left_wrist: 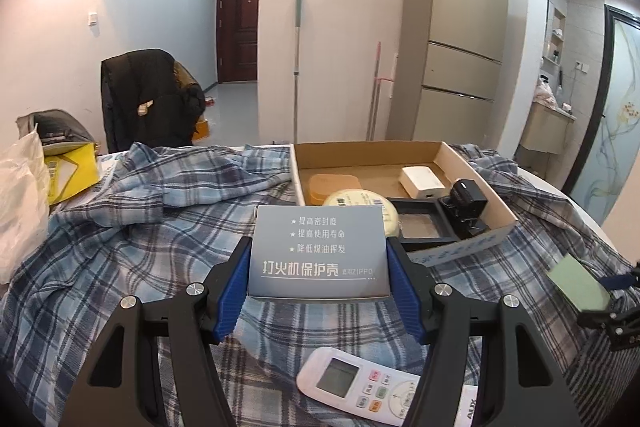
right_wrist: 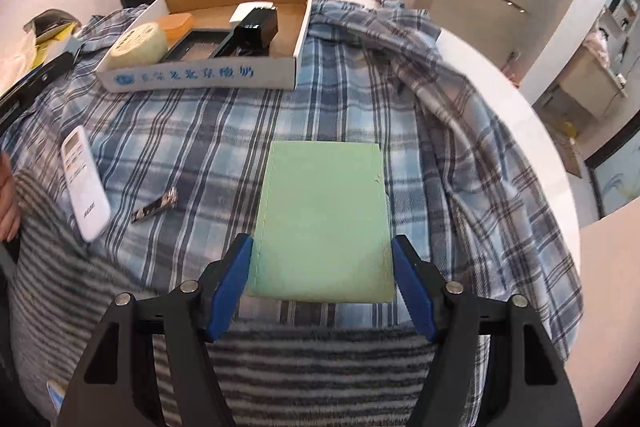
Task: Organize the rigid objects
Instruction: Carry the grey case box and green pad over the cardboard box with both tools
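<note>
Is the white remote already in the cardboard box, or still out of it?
Out. The remote lies on the plaid cloth, apart from the box. No gripper holds it.

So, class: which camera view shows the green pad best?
The right wrist view: the green pad fills its centre, face-on between the right hand-held gripper pads. The left wrist view catches only a slanted sliver at its right edge.

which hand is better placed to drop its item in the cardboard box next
Left, probably. The left gripper holds the grey box right before the cardboard box; the right gripper with its green pad sits farther back.
</note>
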Action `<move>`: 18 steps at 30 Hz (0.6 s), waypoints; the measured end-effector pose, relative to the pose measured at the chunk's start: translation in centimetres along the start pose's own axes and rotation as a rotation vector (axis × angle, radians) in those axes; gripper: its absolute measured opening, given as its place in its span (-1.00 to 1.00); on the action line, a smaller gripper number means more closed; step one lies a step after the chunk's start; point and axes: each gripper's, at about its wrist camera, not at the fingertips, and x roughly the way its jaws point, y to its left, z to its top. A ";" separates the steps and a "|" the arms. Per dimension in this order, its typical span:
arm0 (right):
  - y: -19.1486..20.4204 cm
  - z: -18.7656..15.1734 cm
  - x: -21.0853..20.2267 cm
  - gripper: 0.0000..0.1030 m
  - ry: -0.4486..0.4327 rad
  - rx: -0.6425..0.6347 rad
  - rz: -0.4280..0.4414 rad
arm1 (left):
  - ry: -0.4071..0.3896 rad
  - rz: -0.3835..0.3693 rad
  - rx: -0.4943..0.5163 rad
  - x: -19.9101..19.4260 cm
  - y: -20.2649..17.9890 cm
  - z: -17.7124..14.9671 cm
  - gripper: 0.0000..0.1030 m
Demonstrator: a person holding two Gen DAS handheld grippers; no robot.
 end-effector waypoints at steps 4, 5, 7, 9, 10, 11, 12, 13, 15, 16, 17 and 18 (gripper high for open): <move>-0.9 -0.6 0.3 0.34 0.046 -0.033 0.046 | -0.017 0.040 0.032 -0.5 -0.7 0.2 0.27; -1.2 -0.7 0.4 0.34 0.060 -0.031 0.067 | -0.022 0.062 0.053 -0.7 -1.2 0.3 0.27; -2.0 -0.6 0.8 0.35 0.078 -0.004 0.112 | -0.028 0.077 0.087 -1.3 -2.0 0.6 0.27; -2.6 -0.3 1.3 0.42 0.104 0.026 0.156 | -0.022 0.061 0.097 -2.0 -2.6 1.1 0.27; -2.6 -0.1 1.6 0.47 0.115 0.026 0.171 | -0.008 0.037 0.077 -2.6 -2.7 1.4 0.28; -2.7 0.1 1.7 0.52 0.114 0.025 0.174 | 0.002 0.012 0.028 -3.3 -2.6 1.8 0.28; -2.7 0.2 1.7 0.53 0.101 0.024 0.169 | 0.005 -0.010 -0.016 -3.9 -2.4 2.2 0.27; -2.7 0.3 1.8 0.53 0.095 0.023 0.162 | 0.005 -0.045 -0.063 -4.7 -2.2 2.6 0.28; -2.5 0.5 2.0 0.53 0.096 0.023 0.153 | -0.019 -0.073 -0.085 -6.1 -2.4 3.2 0.28; -2.3 0.5 2.1 0.53 0.096 0.020 0.149 | -0.036 -0.061 -0.066 -6.8 -2.9 3.6 0.27; -2.0 0.6 2.2 0.53 0.100 0.014 0.138 | -0.050 -0.043 -0.037 -7.2 -3.6 3.8 0.27; -1.7 0.7 2.4 0.53 0.106 0.005 0.119 | -0.058 -0.033 -0.014 -7.5 -4.1 4.0 0.27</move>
